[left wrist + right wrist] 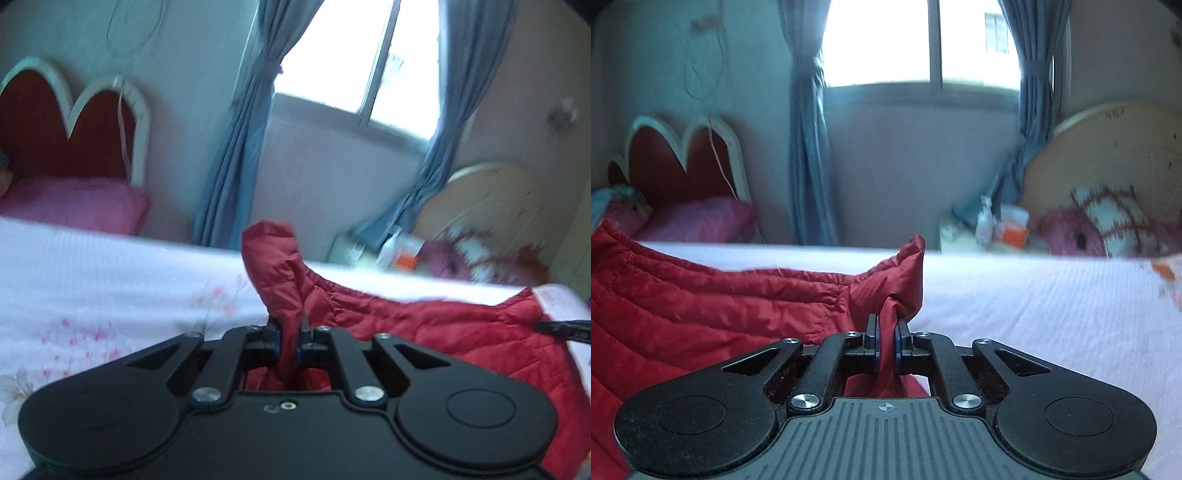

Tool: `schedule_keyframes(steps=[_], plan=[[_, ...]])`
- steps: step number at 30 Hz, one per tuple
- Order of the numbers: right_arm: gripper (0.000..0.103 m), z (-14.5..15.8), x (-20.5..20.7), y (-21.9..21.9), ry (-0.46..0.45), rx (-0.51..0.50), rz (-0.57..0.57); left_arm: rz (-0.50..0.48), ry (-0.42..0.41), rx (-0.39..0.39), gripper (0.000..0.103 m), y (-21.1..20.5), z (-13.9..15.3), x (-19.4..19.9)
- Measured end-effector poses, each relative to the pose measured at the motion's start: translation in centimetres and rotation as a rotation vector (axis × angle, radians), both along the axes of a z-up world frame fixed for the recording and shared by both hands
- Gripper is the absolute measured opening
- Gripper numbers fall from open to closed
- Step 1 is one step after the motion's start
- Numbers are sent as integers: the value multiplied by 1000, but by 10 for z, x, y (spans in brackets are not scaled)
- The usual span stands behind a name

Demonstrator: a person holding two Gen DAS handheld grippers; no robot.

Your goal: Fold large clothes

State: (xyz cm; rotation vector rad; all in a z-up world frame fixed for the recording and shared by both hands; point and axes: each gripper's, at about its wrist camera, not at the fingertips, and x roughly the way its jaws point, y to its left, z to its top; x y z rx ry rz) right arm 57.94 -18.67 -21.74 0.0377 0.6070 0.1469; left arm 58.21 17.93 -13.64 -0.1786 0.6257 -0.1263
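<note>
A red quilted jacket (424,325) lies spread on a white floral bedsheet (110,280). My left gripper (289,325) is shut on a corner of the jacket, which sticks up in a fold above the fingers. In the right wrist view the jacket (701,306) stretches to the left over the sheet (1052,314). My right gripper (886,328) is shut on another corner of it, with a red flap standing up past the fingertips. A dark tip of the right gripper shows at the right edge of the left wrist view (561,328).
A red heart-shaped headboard (74,125) and pink pillow (74,203) stand at far left. Blue curtains (236,155) frame a bright window. A nightstand with bottles (993,221) and a second bed with a beige headboard (1108,158) are at the right.
</note>
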Motion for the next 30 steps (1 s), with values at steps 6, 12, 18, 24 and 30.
schedule_keyframes(steps=[6,12,18,24,30], plan=[[7,-53,16,-3,121,11,-23,26,132,-11,8,5,-49,19],[20,-45,14,-1,126,-23,-32,52,125,16,47,6,-35,14],[59,9,-30,5,27,27,-21,63,17,80,69,-10,9,-38],[50,27,-89,81,17,64,200,-139,3,123,66,-100,11,-101],[50,-17,-93,133,103,-34,260,-173,42,211,68,-133,-29,-104]])
